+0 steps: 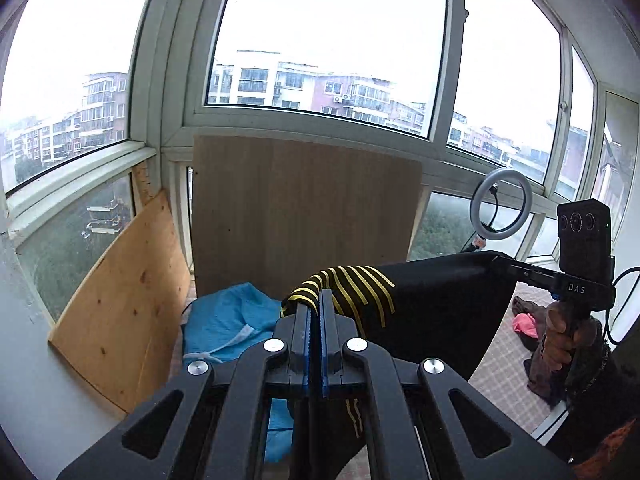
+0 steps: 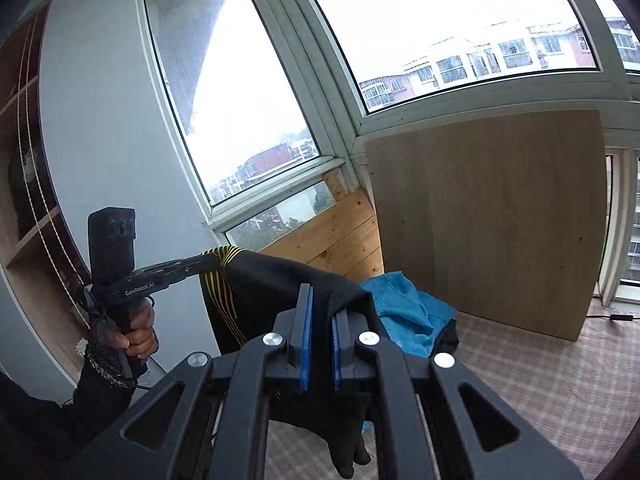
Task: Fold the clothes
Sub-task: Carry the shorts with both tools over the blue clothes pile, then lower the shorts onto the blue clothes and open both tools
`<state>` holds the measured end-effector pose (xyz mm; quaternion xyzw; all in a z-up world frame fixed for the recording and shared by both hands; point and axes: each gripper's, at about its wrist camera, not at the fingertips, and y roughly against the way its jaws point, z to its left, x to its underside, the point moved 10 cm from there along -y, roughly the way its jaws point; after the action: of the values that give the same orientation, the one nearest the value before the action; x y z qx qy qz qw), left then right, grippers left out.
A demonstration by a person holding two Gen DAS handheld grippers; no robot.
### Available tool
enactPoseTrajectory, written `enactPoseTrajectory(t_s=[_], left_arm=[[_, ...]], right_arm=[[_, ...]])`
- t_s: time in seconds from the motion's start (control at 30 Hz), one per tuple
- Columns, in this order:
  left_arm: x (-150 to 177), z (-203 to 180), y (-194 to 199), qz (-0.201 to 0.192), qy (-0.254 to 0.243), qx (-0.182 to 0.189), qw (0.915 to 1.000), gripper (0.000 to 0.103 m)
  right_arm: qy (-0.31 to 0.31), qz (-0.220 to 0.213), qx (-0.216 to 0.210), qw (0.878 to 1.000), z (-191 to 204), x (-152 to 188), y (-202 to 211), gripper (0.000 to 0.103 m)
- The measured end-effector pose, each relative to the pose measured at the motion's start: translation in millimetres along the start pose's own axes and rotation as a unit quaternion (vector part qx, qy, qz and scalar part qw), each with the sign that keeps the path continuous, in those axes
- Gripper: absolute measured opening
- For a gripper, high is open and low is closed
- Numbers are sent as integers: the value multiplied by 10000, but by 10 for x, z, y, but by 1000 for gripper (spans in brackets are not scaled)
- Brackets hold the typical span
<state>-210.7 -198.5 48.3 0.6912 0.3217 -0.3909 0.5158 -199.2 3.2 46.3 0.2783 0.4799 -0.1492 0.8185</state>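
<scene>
A black garment with yellow stripes (image 1: 432, 304) hangs stretched in the air between my two grippers. My left gripper (image 1: 315, 300) is shut on its striped end. My right gripper (image 2: 322, 300) is shut on the plain black end (image 2: 304, 280). In the left wrist view the right gripper (image 1: 508, 262) shows at the far right, held by a hand. In the right wrist view the left gripper (image 2: 208, 262) shows at the left, clamped on the striped end. The cloth sags below both grippers.
A blue garment (image 1: 228, 320) lies on the checked floor (image 2: 520, 380) below. A wooden board (image 1: 304, 216) and a plywood sheet (image 1: 116, 312) lean against the windows. A ring light (image 1: 501, 204) stands at the right. More clothes (image 1: 528, 328) lie on the floor.
</scene>
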Motion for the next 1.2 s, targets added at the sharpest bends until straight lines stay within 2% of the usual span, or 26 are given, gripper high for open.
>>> enactPoseTrajectory(t_s=[0.1,0.2,0.3,0.43,0.53,0.63,0.67,0.7,0.73,0.9,1.03,1.1,1.2], left_arm=[[-1,373,-121,64,109,-230,9997,2],[-7,749,-385,189,252,-353,9989,2],[13,1158,-910,479,436,-472,9968,2],[184,1589,-1837,1064,541,-604,9910,3],[455,1817,-2496,1679,544,-750,9814,3],[677,2002,-2896,2160,457,-1078,9693,6],[742,2061,-3008,2302,420,-1196,9648,11],[794,2109,-3094,2424,403,-1301,9606,14],[813,2134,-3122,2494,426,-1350,9580,16],[712,2165,-2920,2333,361,-1466,9606,29],[654,2123,-2600,2082,228,-1631,9641,29],[662,2003,-2462,1977,253,-1444,9692,29],[850,1735,-2330,1951,363,-971,9753,29]], right_arm=[[-234,152,-230,9993,-6,32,-433,8],[-396,339,-271,9983,-191,61,-918,8],[-660,578,-162,9960,-609,95,-1471,8],[-1078,1034,123,9887,-1310,224,-2204,8],[-1211,1531,380,9800,-1709,434,-2622,8],[-1335,2042,612,9679,-2025,660,-2944,11],[-1375,2211,689,9631,-2129,735,-3048,12],[-1413,2325,763,9592,-2198,780,-3090,18],[-1472,2403,815,9560,-2244,805,-3086,24],[-1622,2207,823,9582,-2287,746,-2730,30],[-1239,1831,647,9731,-1906,589,-2446,30],[-987,1751,505,9783,-1645,577,-2353,30],[-509,2013,284,9778,-1177,833,-2377,30]])
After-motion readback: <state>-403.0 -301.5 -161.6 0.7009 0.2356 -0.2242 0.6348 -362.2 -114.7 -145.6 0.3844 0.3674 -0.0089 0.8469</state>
